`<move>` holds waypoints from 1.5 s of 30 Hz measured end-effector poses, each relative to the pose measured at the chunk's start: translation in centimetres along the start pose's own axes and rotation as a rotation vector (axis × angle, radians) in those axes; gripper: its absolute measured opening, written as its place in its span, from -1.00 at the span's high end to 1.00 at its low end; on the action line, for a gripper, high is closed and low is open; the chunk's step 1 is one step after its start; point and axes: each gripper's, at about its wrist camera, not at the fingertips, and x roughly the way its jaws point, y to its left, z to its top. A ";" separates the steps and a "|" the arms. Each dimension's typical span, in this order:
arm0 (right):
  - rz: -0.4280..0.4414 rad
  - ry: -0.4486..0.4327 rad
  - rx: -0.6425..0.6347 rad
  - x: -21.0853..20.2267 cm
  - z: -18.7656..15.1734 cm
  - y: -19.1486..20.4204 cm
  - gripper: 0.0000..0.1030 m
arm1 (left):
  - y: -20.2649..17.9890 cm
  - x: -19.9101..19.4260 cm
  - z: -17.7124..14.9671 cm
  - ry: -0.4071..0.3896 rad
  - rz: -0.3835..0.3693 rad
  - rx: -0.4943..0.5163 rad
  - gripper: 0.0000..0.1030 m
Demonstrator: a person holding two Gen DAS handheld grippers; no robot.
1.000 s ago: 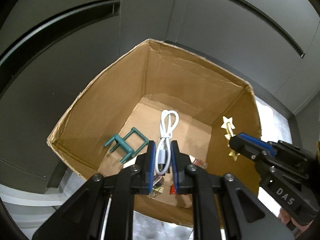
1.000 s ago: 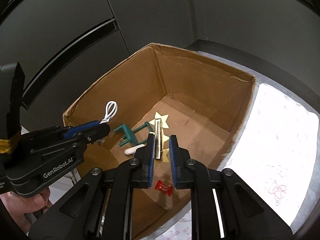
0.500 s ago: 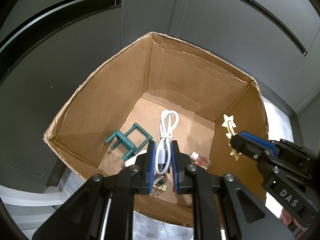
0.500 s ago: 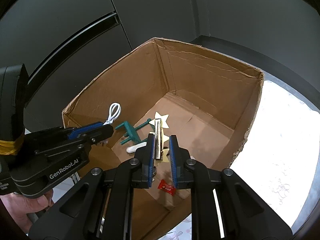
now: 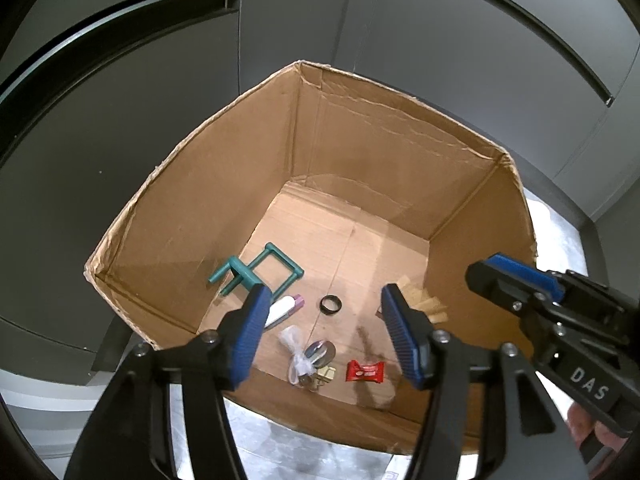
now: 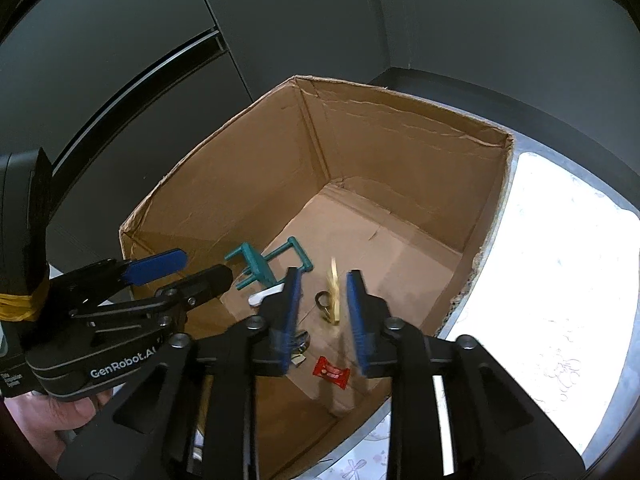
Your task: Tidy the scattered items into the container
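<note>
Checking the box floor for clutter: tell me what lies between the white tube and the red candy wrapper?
In the left wrist view, a crumpled clear plastic wrap and a round silver disc lie between them.

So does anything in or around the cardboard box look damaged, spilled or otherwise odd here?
Mostly no. The cardboard box has a ragged, torn rim, and a blurred gold clip hangs loose between the opening right gripper, seemingly mid-drop. The items on its floor lie jumbled.

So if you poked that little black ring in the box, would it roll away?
Probably not: the black ring lies flat on the cardboard box floor, so it should slide. It looks stiff and light. Stood on edge, it might roll.
</note>
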 end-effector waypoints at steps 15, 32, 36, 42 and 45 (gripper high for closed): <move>0.002 -0.056 0.024 -1.6 0.5 -0.5 -0.27 | -0.7 -0.1 0.1 -0.007 -0.014 -0.013 -0.11; -0.014 -0.099 0.049 -4.5 0.0 -2.6 -0.29 | -4.2 -0.2 0.8 -0.029 -0.034 0.028 -0.11; -0.040 -0.114 0.067 -5.5 -0.4 -4.0 -0.45 | -5.4 -0.2 0.8 -0.028 -0.046 0.034 -0.11; -0.080 -0.130 0.098 -7.8 -1.3 -6.6 -0.60 | -8.4 -0.3 0.5 -0.021 -0.069 0.067 -0.25; -0.116 -0.141 0.112 -9.1 -2.0 -8.0 -0.79 | -10.6 -0.6 0.2 -0.022 -0.085 0.099 -0.40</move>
